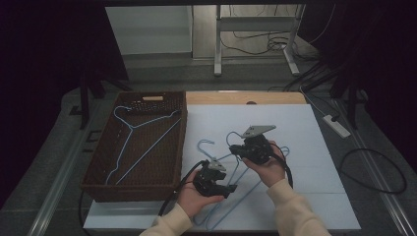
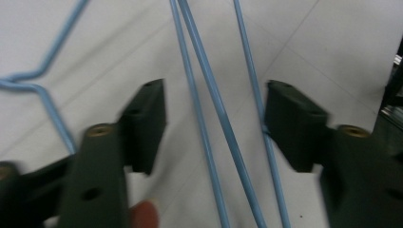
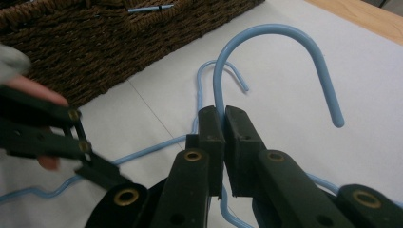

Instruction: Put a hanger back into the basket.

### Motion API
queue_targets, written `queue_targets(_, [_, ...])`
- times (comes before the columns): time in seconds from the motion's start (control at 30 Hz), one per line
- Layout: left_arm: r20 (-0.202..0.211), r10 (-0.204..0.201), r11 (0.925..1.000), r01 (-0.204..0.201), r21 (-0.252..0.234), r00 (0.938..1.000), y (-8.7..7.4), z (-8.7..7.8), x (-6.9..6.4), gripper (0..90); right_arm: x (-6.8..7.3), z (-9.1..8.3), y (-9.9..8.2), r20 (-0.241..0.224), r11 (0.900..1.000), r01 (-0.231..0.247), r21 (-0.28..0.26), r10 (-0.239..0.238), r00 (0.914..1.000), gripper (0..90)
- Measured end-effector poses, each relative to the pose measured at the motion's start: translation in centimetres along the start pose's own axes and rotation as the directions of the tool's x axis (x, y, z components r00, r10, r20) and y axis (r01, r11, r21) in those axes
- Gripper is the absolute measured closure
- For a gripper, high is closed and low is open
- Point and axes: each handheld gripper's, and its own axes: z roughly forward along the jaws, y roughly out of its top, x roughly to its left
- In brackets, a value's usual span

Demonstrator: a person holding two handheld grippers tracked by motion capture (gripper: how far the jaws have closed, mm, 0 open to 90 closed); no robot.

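Near the table's front edge, the left tongs [image 1: 231, 189] stand part open, astride blue hanger wires [image 2: 216, 102] without gripping. Just beyond, the right tongs [image 3: 223, 118] clamp a blue hanger's hook [image 3: 280, 52]. A wicker basket [image 1: 101, 152] at the left edge holds another hanger [image 1: 142, 140].

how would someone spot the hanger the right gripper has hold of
Start at the brown basket, then look right onto the white sheet where blue hangers lie. It is the hanger whose hook neck is pinched in the right gripper; the neighbouring hook lies free.
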Motion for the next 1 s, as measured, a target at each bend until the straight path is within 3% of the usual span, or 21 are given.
queue_targets(0.23, [0.055, -0.051, 0.9985, 0.049, 0.021, 0.9972, -0.1, 0.6, 0.4, 74.7, 0.0, -0.3, -0.1, -0.002, 0.9999, 0.006, -0.014, -0.006, 1.0000, 86.5])
queue_targets(0.47, [0.095, -0.098, 0.9949, 0.100, -0.014, 0.9906, 0.1, 0.3, 0.6, 81.7, -0.1, -1.3, -0.4, -0.013, 0.9981, -0.003, -0.062, 0.002, 0.9999, 85.1])
queue_targets(0.53, [0.095, -0.110, 0.9934, 0.113, -0.024, 0.9894, 0.1, 0.3, 0.7, 82.7, 0.0, -1.8, -0.6, -0.009, 0.9968, -0.002, -0.080, 0.002, 1.0000, 80.0])
queue_targets(0.6, [0.096, -0.112, 0.9929, 0.115, -0.030, 0.9890, 0.1, 0.2, 0.7, 83.7, 0.2, -2.4, -1.0, 0.000, 0.9953, -0.004, -0.097, 0.004, 1.0000, 69.6])
queue_targets(0.67, [0.115, -0.132, 0.9887, 0.139, -0.056, 0.9845, 0.0, 0.0, 0.8, 85.0, 0.4, -3.2, -1.6, 0.007, 0.9929, -0.011, -0.118, 0.012, 0.9999, 58.5])
queue_targets(0.77, [0.126, -0.133, 0.9872, 0.143, -0.071, 0.9831, 0.0, -0.1, 0.6, 85.8, 0.5, -4.8, -3.4, 0.019, 0.9839, -0.051, -0.171, 0.055, 0.9983, 48.7])
queue_targets(1.0, [0.140, -0.106, 0.9873, 0.121, -0.103, 0.9845, 0.0, -0.6, 0.1, 86.2, -0.1, -7.4, -7.9, 0.082, 0.9785, -0.082, -0.189, 0.099, 0.9917, 39.9])
